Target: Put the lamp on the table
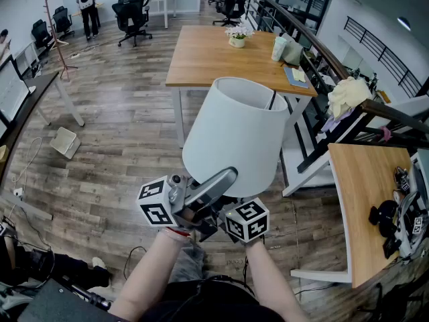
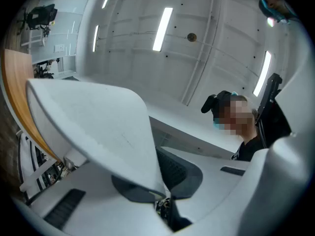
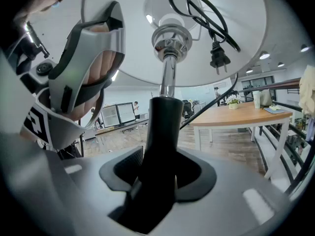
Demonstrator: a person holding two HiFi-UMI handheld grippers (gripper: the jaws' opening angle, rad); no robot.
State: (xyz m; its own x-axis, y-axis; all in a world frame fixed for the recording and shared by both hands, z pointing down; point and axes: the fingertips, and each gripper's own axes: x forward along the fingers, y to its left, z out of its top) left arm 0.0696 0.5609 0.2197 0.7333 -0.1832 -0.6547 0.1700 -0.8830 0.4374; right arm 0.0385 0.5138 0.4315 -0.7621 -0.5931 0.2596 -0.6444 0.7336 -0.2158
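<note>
the right gripper (image 3: 157, 173) is closed tight on the dark stem (image 3: 165, 127) of the lamp, which is pinched between both pads. the left gripper (image 2: 160, 191) is clamped on the lower edge of the white shade (image 2: 98, 127), whose thin wall is seen running down between its jaws. the lamp (image 1: 234, 136) is thus held in the air by both tools, close in front of the body. it is tilted away, above the wooden floor (image 1: 120, 133), and rests on no table. a cord (image 3: 197, 9) with its plug (image 3: 220, 58) is tucked loosely inside the shade.

for the carry to go well, the weight is best borne by the grip on the stem. the grip on the shade should be used only to steady it, since so thin a wall is likely to dent or slip. the lamp should be brought upright before it is lowered. its base is shown in no view, so the descent should be slow and judged by feel. the shade should not be tipped further, or the cord may fall out and snag.

the near table (image 1: 365, 200) at the right is crowded with dark items (image 1: 385, 217) along its outer side. the far table (image 1: 214, 56) offers a broad bare stretch, well apart from its flower pot (image 1: 237, 39). which table is meant cannot be told.
</note>
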